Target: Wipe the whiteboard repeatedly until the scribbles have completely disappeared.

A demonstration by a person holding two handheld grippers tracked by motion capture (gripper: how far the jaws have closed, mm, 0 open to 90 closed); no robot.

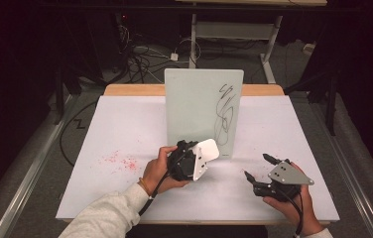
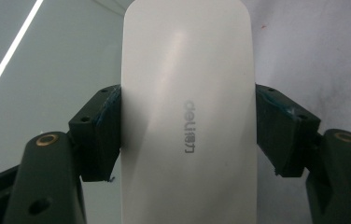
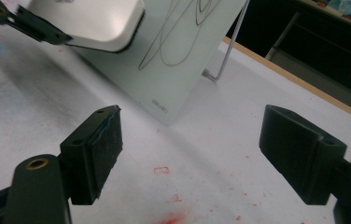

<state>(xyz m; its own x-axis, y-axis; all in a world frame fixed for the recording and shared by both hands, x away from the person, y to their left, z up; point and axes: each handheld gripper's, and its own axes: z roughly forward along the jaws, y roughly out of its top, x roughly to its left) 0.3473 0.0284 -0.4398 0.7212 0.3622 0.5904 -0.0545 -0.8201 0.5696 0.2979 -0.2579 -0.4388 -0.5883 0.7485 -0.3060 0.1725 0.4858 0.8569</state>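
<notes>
Two hand-held grippers are seen over one table (image 1: 125, 129). The left hand-held gripper (image 1: 202, 157) is clamped on one white eraser (image 2: 187, 116), which is held just in front of the lower part of the board. One glass board (image 1: 194, 109) stands upright at the middle of the table, with one black scribble (image 1: 225, 116) on its right half. The right hand-held gripper (image 3: 190, 154) is held wide with nothing between its jaws, near the right front edge. Red marks (image 1: 120, 161) are scattered on the left.
</notes>
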